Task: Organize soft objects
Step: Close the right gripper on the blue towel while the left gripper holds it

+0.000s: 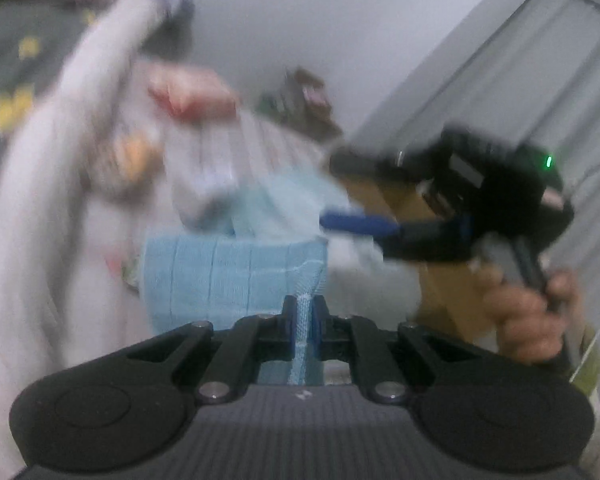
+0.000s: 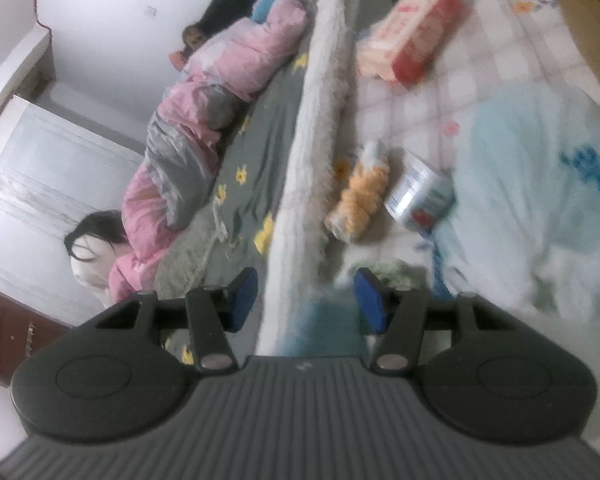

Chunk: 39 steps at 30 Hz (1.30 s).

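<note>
Left wrist view
- Left claw (image 1: 304, 322): pinched tight on a folded edge of the light blue towel (image 1: 236, 276); a thin ridge of the weave stands between the blue pads.
- Towel's place: hanging in front of the claw above the bed (image 1: 284, 144), a second bunched part rising behind it.
- Right claw (image 1: 342, 222): comes in from the right in a person's hand (image 1: 532, 316), one blue finger lying against the towel's upper bunch; the blur hides whether it grips.
- Handling: judged light, limp and thin; it will sag and slide between hold points, so a corner or hemmed edge is the best place to take it.

Right wrist view
- Right claw (image 2: 306, 300): jaws part-way apart, pads clear of anything; a blurred blue-green patch of cloth sits low between them, not pressed.
- Bed surface: a checked sheet (image 2: 480, 80) carrying a red and cream packet (image 2: 412, 36), an orange roll (image 2: 358, 196) and a tin (image 2: 418, 196).
- Pale blue cloth (image 2: 540, 208): heaped at right, soft and loose.
- Grip advice: close on a doubled edge, not on a single layer.
</note>
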{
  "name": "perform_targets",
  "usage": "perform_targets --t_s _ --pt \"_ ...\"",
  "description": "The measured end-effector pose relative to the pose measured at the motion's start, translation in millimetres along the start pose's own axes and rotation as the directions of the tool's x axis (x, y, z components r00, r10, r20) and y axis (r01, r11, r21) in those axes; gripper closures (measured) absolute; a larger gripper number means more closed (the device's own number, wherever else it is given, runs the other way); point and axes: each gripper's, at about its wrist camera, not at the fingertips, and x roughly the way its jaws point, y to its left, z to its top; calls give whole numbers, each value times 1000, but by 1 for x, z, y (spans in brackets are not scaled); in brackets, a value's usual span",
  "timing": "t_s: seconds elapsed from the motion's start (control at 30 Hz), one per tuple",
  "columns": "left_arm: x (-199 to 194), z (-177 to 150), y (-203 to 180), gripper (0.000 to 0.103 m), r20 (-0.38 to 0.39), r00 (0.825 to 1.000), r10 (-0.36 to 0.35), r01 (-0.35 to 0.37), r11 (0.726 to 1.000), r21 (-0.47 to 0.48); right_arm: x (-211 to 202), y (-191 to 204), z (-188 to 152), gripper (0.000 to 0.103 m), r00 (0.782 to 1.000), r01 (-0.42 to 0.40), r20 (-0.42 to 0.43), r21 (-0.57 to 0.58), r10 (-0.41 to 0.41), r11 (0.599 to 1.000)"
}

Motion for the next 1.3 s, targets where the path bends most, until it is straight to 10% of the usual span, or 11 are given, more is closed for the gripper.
perform_targets --t_s 0.5,0.87,1.03,1.2,1.3 --pt "-13 5 24 94 112 993 34 -17 989 -150 -9 -17 -30 49 999 0 -45 34 1 999" --pt "-94 80 -39 94 272 936 224 -282 939 198 -18 -14 -29 49 999 -33 -37 25 34 999" --pt "-62 38 -72 94 139 952 273 -306 847 434 -19 -21 -31 49 999 -23 -44 43 25 999" --pt "-1 -27 -50 94 -135 970 201 -144 927 345 -18 -26 -37 49 998 -26 -54 52 28 998" --pt "8 -39 -32 94 -142 979 146 -113 970 217 -17 -26 -39 49 998 -21 -61 55 24 998"
